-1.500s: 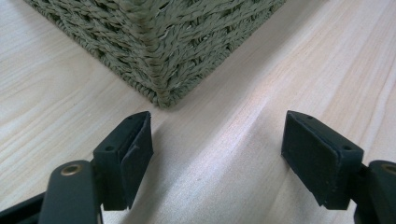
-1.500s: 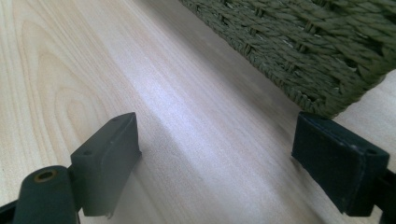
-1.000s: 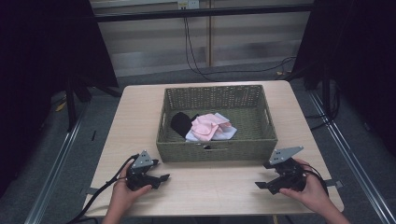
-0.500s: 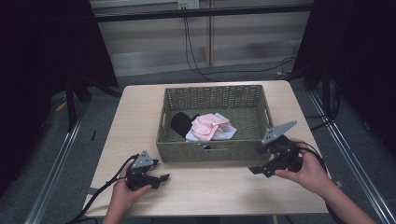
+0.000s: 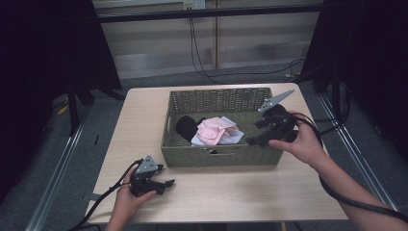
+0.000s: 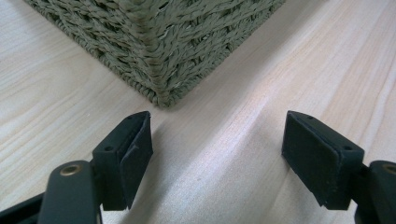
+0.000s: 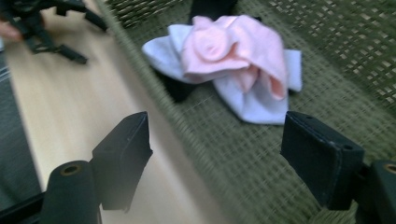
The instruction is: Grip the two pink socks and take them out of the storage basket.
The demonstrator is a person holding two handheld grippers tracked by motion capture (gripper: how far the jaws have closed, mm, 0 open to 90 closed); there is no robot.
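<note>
- High view: a woven basket stands on the far middle part of a light wooden table. Inside the basket lies a small heap of cloth: a pink cloth on top of a white cloth, with a black cloth at the heap's left.
- High view: the right gripper, held in the right hand, hangs above the basket's right end, its jaws parted and aimed toward the cloth heap. A grey three-cornered plate stands up on top of it.
- High view: the left gripper sits on the table in front of the basket's near left corner, held by the left hand, jaws spread and nothing between them.
- Left gripper view: the two black jaws stand wide apart over bare tabletop. The basket's corner rises just beyond them, not touching either jaw.
- Right gripper view: the jaws are released and empty, straddling the basket's near rim. Pink cloth over white cloth lies on the basket floor beyond the jaws. The other gripper shows at the far left on the table, outside the basket.
</note>
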